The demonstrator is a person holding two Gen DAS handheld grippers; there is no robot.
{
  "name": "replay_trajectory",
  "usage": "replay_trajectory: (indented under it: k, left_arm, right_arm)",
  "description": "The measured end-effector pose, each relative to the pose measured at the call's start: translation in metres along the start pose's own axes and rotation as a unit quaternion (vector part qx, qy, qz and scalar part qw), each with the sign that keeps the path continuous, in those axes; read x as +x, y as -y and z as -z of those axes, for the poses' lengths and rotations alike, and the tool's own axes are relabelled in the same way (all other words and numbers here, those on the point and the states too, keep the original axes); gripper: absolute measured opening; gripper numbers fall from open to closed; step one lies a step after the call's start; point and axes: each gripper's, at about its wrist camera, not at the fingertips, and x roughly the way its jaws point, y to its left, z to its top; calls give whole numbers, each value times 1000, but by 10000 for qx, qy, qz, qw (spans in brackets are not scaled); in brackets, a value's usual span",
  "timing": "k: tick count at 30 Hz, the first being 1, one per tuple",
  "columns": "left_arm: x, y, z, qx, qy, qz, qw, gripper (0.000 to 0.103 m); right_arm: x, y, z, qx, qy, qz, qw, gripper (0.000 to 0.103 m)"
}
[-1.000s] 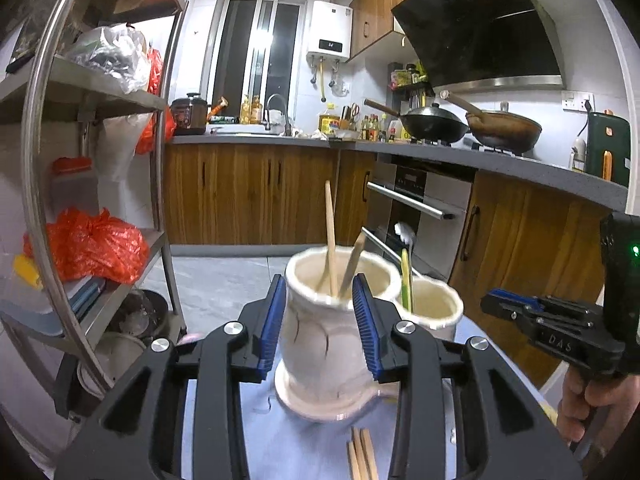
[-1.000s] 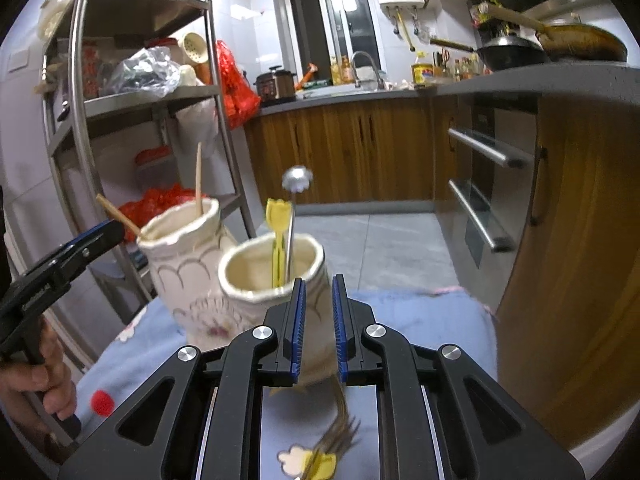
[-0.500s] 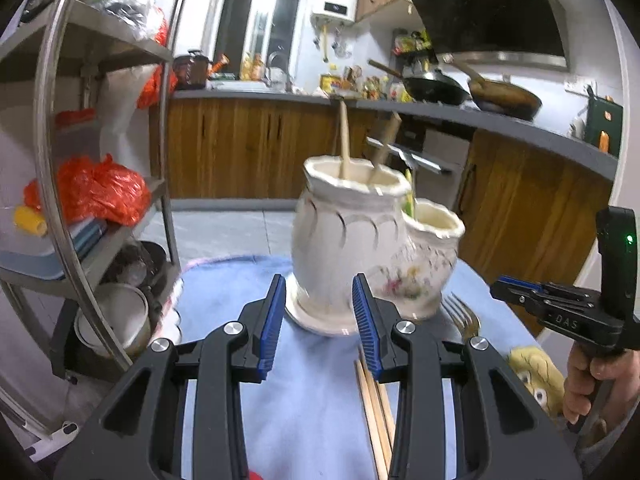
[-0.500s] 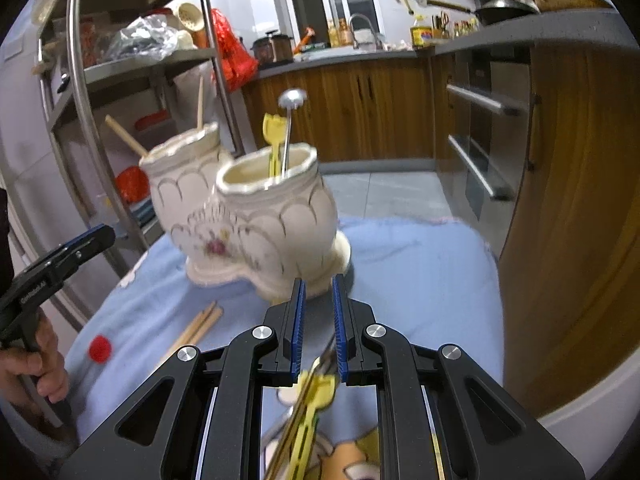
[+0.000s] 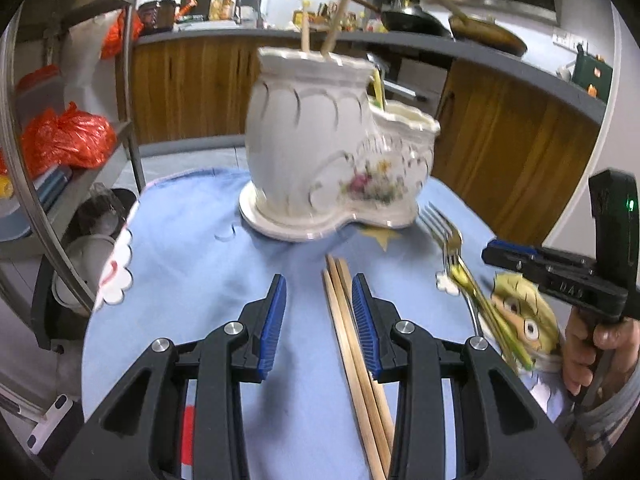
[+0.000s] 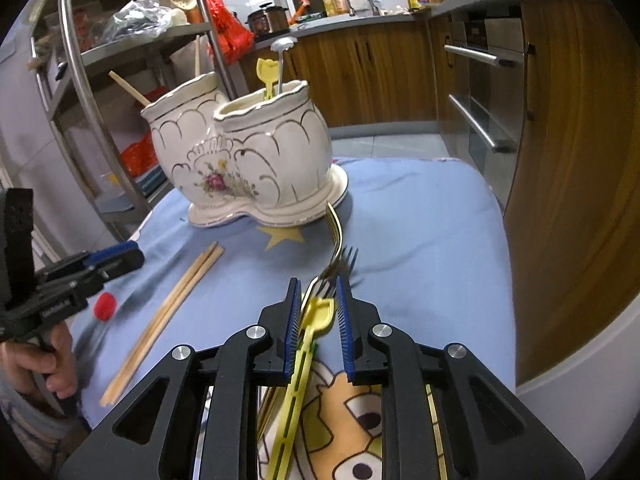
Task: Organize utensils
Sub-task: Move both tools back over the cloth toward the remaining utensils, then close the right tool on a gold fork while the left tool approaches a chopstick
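Double ceramic holder [image 5: 328,152], frame centre on blue cloth [image 5: 192,264] — chopsticks and utensils upright inside. Loose chopsticks [image 5: 352,344] at lower centre, between the parted, unclosed left gripper [image 5: 319,320] jaws. Right gripper [image 6: 317,320] — jaws opening around yellow utensil [image 6: 308,344] and forks [image 6: 336,268].

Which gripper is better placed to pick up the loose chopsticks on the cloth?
Left. The left gripper hangs right over the chopsticks, which lie between its open jaws. The right gripper, jaws opening, straddles the yellow utensil and fork.
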Motion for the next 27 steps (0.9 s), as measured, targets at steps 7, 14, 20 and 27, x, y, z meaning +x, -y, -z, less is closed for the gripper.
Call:
replay_trajectory:
  k: [7, 14, 20, 27]
  left_arm:
    - [9, 10, 16, 265, -446, -22, 9987, 31]
    - [17, 11, 22, 355, -705, -66, 9969, 22]
    - [16, 13, 23, 429, -721, -95, 9964, 21]
    - [17, 16, 23, 500, -744, -207, 9958, 21]
  right_arm:
    - [8, -14, 6, -228, -269, -73, 9994, 22]
    - [19, -19, 10, -321, -527, 95, 9980, 19]
    - [17, -14, 9, -126, -505, -20, 9986, 12]
    - [11, -3, 5, 116, -437, -164, 9988, 1]
